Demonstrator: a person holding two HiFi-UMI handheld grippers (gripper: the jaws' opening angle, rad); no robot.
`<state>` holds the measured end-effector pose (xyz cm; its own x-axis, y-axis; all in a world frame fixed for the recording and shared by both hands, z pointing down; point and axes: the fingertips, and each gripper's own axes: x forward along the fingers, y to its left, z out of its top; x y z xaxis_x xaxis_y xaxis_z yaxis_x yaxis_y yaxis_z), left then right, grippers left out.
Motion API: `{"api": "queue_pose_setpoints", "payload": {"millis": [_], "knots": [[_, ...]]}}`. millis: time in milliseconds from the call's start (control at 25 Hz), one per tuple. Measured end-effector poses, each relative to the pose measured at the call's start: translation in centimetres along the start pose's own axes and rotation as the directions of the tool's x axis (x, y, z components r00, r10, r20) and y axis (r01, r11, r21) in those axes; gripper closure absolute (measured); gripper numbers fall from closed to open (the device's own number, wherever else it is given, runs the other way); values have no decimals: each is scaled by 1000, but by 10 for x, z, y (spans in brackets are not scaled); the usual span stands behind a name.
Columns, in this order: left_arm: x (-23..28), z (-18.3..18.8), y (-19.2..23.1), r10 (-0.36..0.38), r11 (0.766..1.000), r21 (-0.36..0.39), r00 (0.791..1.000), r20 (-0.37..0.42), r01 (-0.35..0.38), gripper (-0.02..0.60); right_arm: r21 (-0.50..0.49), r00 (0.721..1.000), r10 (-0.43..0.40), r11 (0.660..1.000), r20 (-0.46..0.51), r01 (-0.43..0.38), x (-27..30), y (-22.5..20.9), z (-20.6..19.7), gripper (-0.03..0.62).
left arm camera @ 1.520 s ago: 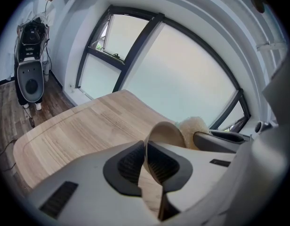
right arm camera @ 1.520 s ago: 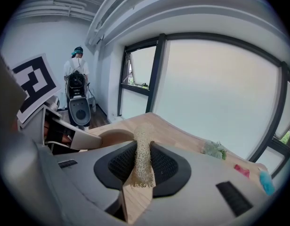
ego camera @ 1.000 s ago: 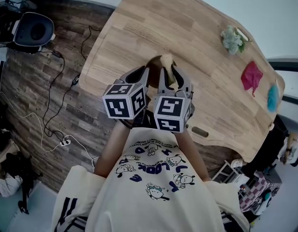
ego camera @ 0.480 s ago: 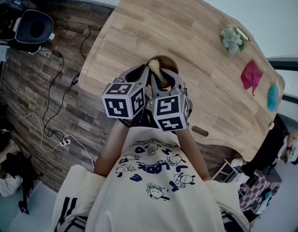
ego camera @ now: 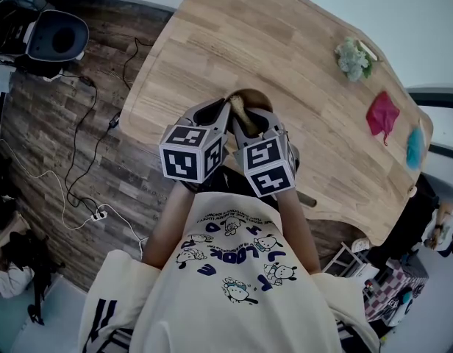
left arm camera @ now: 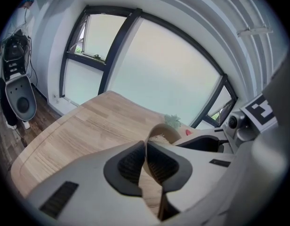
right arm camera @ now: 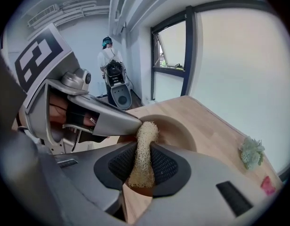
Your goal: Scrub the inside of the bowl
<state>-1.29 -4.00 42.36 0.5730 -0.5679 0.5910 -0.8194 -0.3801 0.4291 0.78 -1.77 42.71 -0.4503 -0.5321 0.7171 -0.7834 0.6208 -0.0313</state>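
sitting at the near edge of the wooden table [ego camera: 285,43], just above the two marker cubes in the middle of the head view, the wooden bowl [ego camera: 256,101] is pinched by its near rim: the left gripper [left arm camera: 146,147] has just been closing, and its pads now press on the thin wall from both sides. the right gripper [right arm camera: 143,149] clamps a pale loofah scrubber [right arm camera: 146,133] by its middle, the free end sticking out ahead of the jaws. a second ago that end stood above the bowl; now it has dipped toward the hollow, close beside the left gripper's finger. whether it touches the wood yet i cannot tell. by my reading the bowl is braced and scrubbing is about to begin, not yet under way. toward the right edge of the head view lie a green tuft [ego camera: 353,59], a red cloth [ego camera: 381,116] and a blue thing [ego camera: 415,147], well apart from the bowl. readable writing: only "look", upside down on the person's cream shirt [ego camera: 234,285] among cartoon dogs; the cubes carry black-and-white squares, no words
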Motion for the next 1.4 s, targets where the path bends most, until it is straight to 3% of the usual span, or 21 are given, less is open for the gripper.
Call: {"api": "queue_pose_setpoints", "payload": {"millis": [320, 520, 800, 1160, 1400], "knots": [[0, -11, -1, -24, 1000, 9, 999, -44, 24, 535, -225, 994, 50, 972, -98, -71, -2, 13, -21, 514], [3, -18, -6, -33, 999, -3, 997, -65, 33, 534, -134, 992, 37, 990, -117, -52, -1, 2, -29, 514], [5, -18, -8, -38, 999, 2, 997, -68, 38, 531, 106, 998, -13, 994, -66, 20, -2, -25, -23, 514], [9, -20, 1, 0, 1000, 3, 996, -93, 1, 538, -10, 999, -22, 1000, 30, 23, -12, -17, -1, 514], [8, -22, 5, 43, 997, 66, 993, -110, -36, 538, -95, 997, 16, 995, 82, -8, -16, -3, 9, 514]]}}
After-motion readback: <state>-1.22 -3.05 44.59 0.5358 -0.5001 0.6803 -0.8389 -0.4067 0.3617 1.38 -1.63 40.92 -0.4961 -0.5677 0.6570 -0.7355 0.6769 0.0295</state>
